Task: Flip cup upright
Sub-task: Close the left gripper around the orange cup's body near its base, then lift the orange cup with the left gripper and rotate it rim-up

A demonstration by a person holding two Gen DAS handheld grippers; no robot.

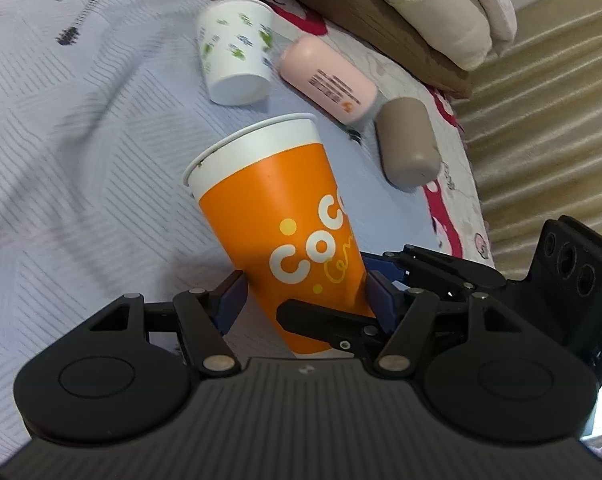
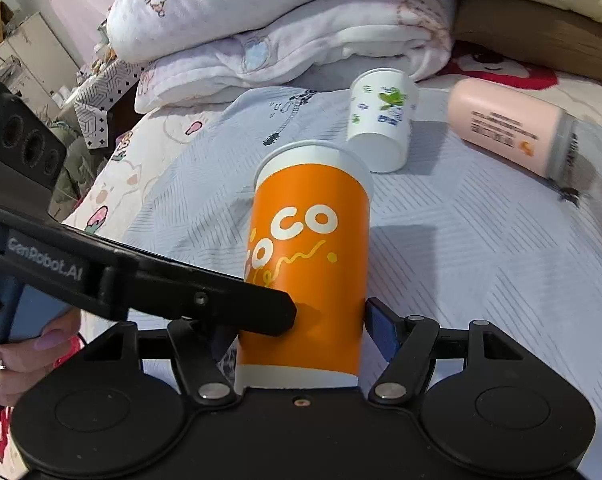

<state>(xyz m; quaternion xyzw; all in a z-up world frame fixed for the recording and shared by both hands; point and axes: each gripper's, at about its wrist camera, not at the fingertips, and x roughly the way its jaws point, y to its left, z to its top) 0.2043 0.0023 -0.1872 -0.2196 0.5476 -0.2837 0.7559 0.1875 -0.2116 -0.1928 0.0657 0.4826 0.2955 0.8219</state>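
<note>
An orange paper cup (image 1: 277,216) with a white rim and "CoCo" lettering stands rim-up, tilted, over the pale blue bed sheet (image 1: 81,140). Both grippers hold its lower part. My left gripper (image 1: 305,300) has its blue pads (image 1: 233,296) on either side of the cup's base. My right gripper (image 2: 301,332) is shut on the same cup (image 2: 309,248) near its bottom; its right blue pad (image 2: 381,328) touches the cup wall. The left gripper's black finger (image 2: 205,300) crosses in front in the right wrist view.
A white paper cup with green prints (image 1: 237,52) lies on its side behind. A pink bottle (image 1: 329,80) and a brown cylinder (image 1: 409,144) lie to the right. Folded blankets (image 2: 285,28) are at the back. The bed's edge and a curtain (image 1: 549,92) are on the right.
</note>
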